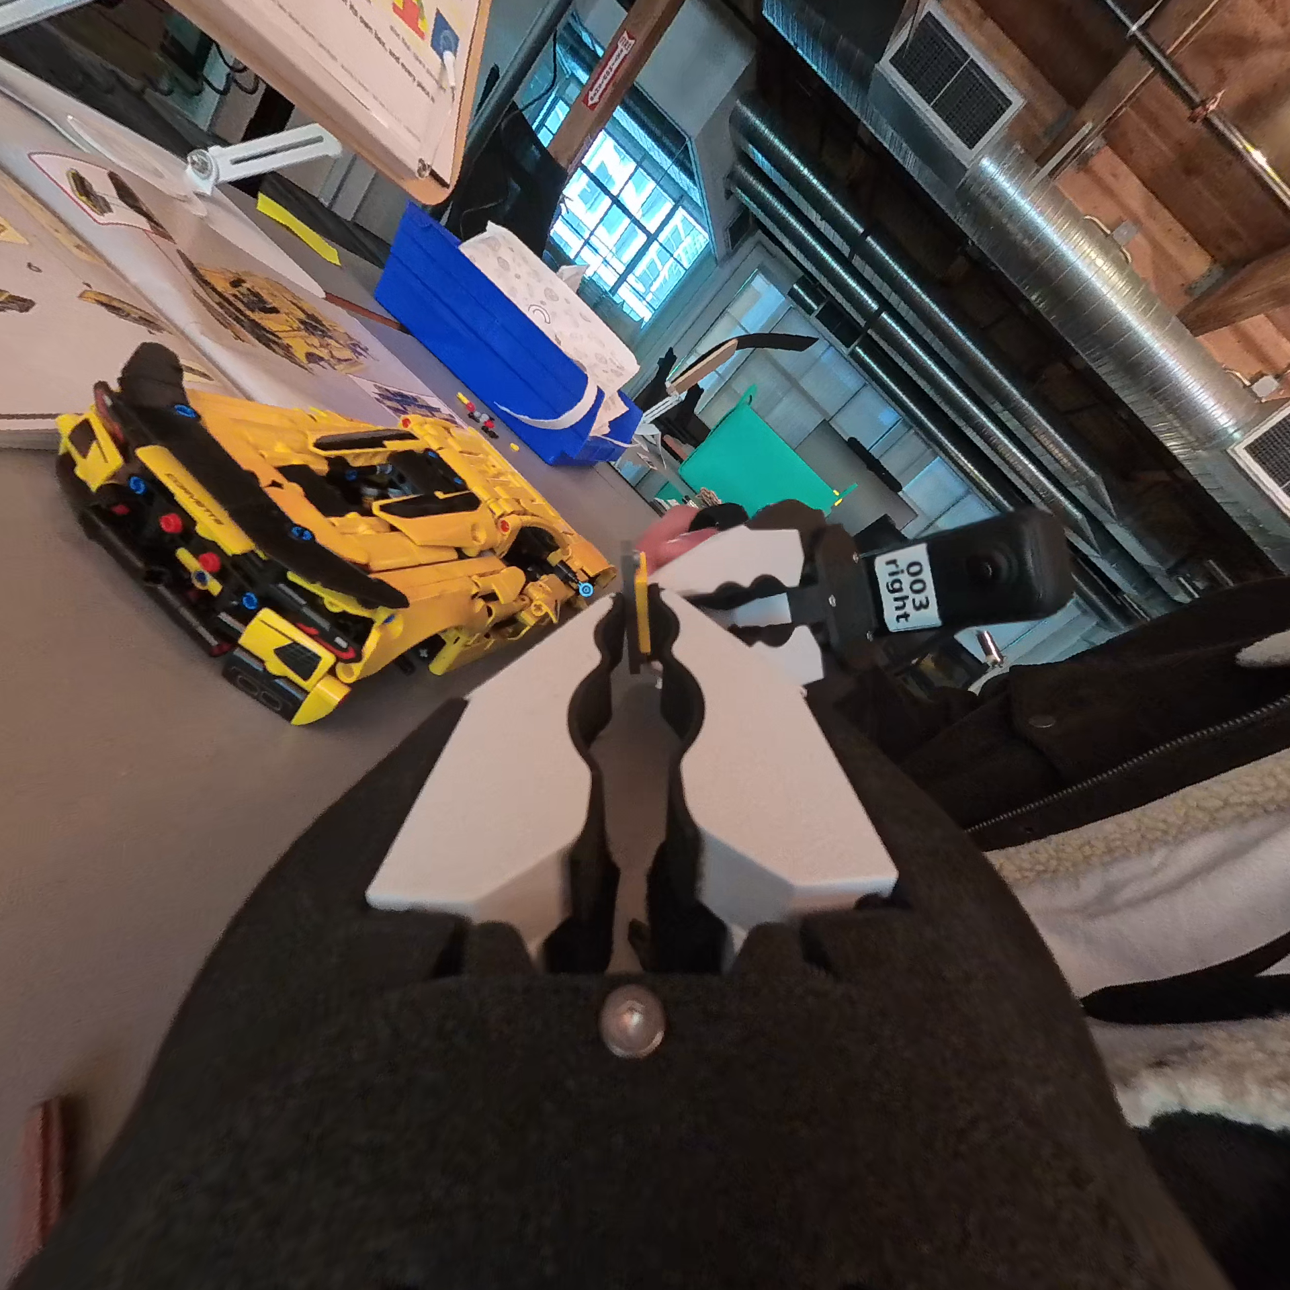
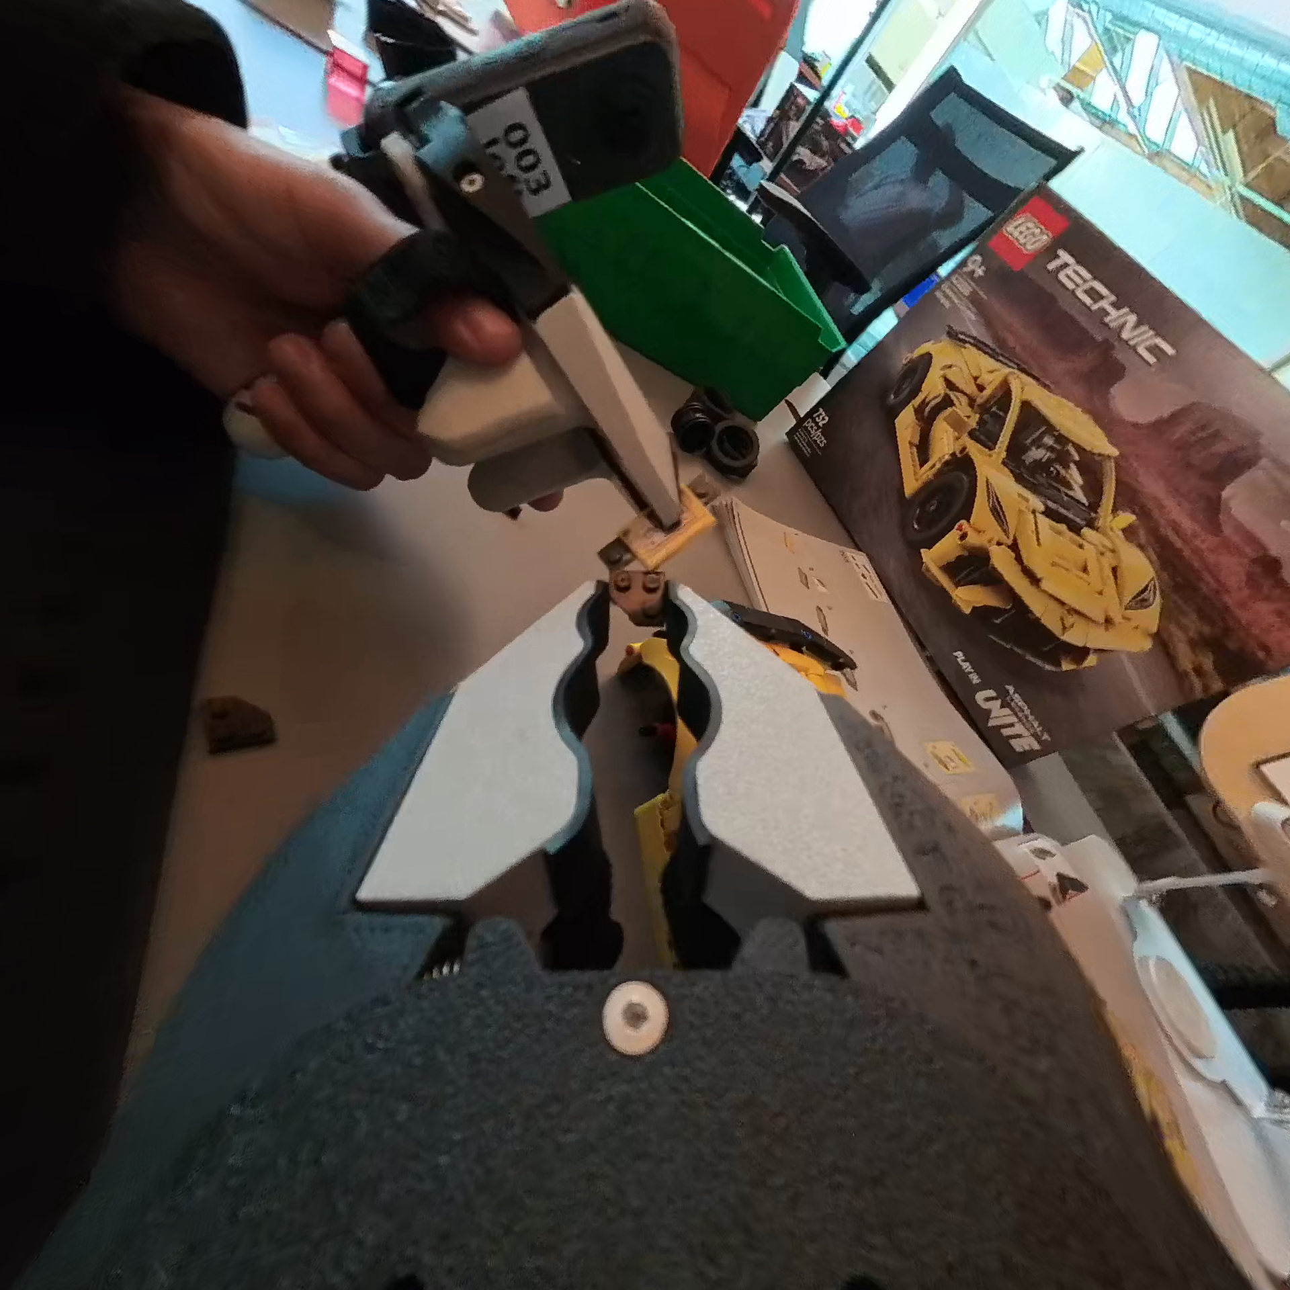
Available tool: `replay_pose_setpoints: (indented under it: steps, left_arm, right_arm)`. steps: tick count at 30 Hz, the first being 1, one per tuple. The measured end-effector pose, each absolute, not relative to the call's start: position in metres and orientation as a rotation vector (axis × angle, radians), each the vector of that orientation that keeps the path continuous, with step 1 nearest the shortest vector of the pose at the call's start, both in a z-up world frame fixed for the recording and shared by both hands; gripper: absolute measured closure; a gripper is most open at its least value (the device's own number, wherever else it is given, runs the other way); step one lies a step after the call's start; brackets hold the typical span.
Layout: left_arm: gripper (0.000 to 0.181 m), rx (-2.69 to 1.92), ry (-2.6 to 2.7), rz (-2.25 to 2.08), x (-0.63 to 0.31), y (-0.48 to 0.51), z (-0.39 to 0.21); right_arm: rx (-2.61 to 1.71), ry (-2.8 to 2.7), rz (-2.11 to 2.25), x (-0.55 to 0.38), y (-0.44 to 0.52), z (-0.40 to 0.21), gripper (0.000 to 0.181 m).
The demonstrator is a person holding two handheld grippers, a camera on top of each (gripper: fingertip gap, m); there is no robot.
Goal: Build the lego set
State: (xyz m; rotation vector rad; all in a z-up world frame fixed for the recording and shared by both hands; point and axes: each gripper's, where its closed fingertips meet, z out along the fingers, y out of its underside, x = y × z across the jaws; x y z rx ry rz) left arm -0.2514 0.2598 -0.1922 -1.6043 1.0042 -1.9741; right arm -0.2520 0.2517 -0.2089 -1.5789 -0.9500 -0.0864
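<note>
Left gripper (image 1: pixel 639 628) fingers clamped on a flat yellow plate (image 1: pixel 641 614), right gripper (image 2: pixel 636 600) fingers clamped on a small dark studded piece (image 2: pixel 636 602); both held in mid-air w/ the piece just short of the plate's edge. Risk, imo: thin pinch grips, so an off-axis push could twist the plate or pop the piece out. The near-finished yellow car (image 1: pixel 293 537) sits on the counter (image 1: pixel 139 803) just beyond; bare counter around it, blue bin (image 1: pixel 488 342) behind, loose tyres (image 2: pixel 715 433) farther off.
</note>
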Motion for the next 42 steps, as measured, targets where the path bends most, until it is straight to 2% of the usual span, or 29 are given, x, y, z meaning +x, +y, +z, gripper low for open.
replay_pose_setpoints:
  steps: [12, 23, 29, 39, 42]
  left_arm:
    - [0.176, -1.659, 1.002, -2.122, -0.25, 0.253, -0.196]
    - [0.176, -1.641, 1.008, -2.187, -0.252, 0.248, -0.193]
    - [0.176, -1.608, 0.981, -2.174, -0.254, 0.251, -0.188]
    - [0.176, -1.611, 0.99, -2.164, -0.253, 0.251, -0.189]
    - [0.176, -1.609, 0.973, -2.167, -0.254, 0.253, -0.188]
  right_arm:
    - [-1.457, -1.176, -0.076, -0.256, 0.243, -0.212, 0.166]
    - [-1.538, -1.061, 0.166, -0.256, 0.238, -0.211, 0.166]
    - [-1.863, -1.335, 0.485, -0.265, 0.192, -0.28, 0.165]
    - [-1.968, -1.379, 0.494, -0.258, 0.185, -0.301, 0.165]
    - [-2.011, -1.299, 0.474, -0.251, 0.188, -0.3, 0.153]
